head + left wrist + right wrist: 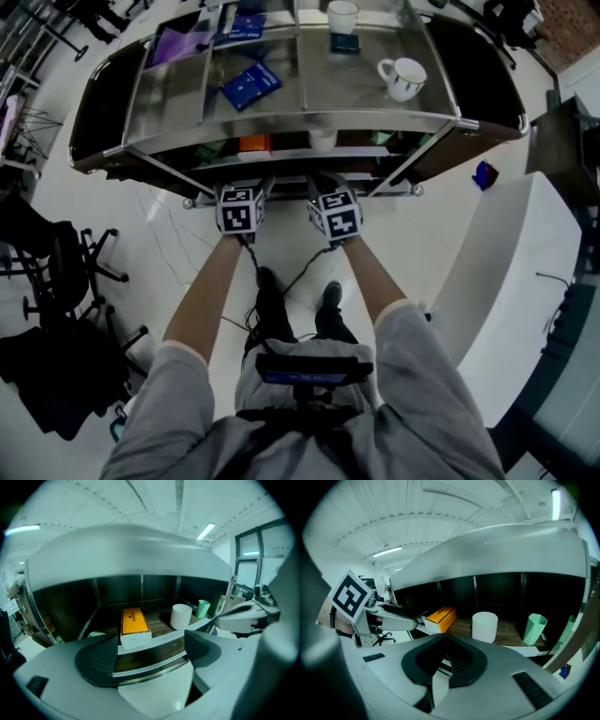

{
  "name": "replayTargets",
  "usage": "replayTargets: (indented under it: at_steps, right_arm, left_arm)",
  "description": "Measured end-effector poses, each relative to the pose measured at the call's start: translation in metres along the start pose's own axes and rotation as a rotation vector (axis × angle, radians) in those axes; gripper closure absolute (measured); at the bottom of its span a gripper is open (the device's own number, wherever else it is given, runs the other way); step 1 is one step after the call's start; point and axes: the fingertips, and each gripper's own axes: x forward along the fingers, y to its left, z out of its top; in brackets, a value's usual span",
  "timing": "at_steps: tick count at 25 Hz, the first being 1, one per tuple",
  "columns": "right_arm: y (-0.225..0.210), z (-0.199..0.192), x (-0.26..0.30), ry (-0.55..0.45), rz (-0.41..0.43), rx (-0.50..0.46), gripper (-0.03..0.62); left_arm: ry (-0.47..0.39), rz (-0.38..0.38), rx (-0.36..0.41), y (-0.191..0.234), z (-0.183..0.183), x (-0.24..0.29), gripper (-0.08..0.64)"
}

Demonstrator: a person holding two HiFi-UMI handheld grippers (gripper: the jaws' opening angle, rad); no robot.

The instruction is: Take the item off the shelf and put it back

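Orange box [135,623] lies at the shelf's [161,624] front lip beside a white cup [181,616]; coming in low, the left hand-held gripper [151,652], wide and empty, might clip that lip or shove the box askew, while the right hand-held gripper [445,660] is closed on nothing.

Person in grey sleeves is standing right up against a metal shelf cart [281,121], holding the left gripper [239,208] and right gripper [335,213] side by side, both pointing in under the top tier. An orange box [254,143] and a white cup [322,139] are sitting on the lower shelf. Up top, a white mug [401,78], a blue booklet [250,84] and a purple sheet [178,44] are lying around.
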Motion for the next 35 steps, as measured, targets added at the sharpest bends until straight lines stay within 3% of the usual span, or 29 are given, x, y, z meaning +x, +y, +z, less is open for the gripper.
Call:
replayTargets:
  at_steps: [9,13,15,23,35]
  right_arm:
    - [0.007,-0.012,-0.074,-0.027,-0.004,-0.013,0.583]
    - [0.011,-0.016,-0.102,-0.041,-0.009,-0.008,0.583]
    - [0.015,-0.017,-0.114,-0.052,-0.004,-0.002,0.583]
    - [0.019,-0.022,-0.154,-0.079,-0.006,0.014,0.583]
    - [0.011,-0.039,-0.184,-0.087,-0.029,0.07,0.583]
  left_arm:
    - [-0.057,-0.07,-0.011,-0.032,-0.009,-0.091,0.369]
    - [-0.066,-0.065,-0.049,-0.036,-0.025,-0.123,0.509]
    - [-0.08,-0.061,-0.055,-0.036,-0.029,-0.136,0.543]
    - [-0.127,-0.015,-0.068,-0.017,-0.037,-0.191,0.552]
    - [-0.113,0.038,-0.129,0.016,-0.052,-0.225,0.554]
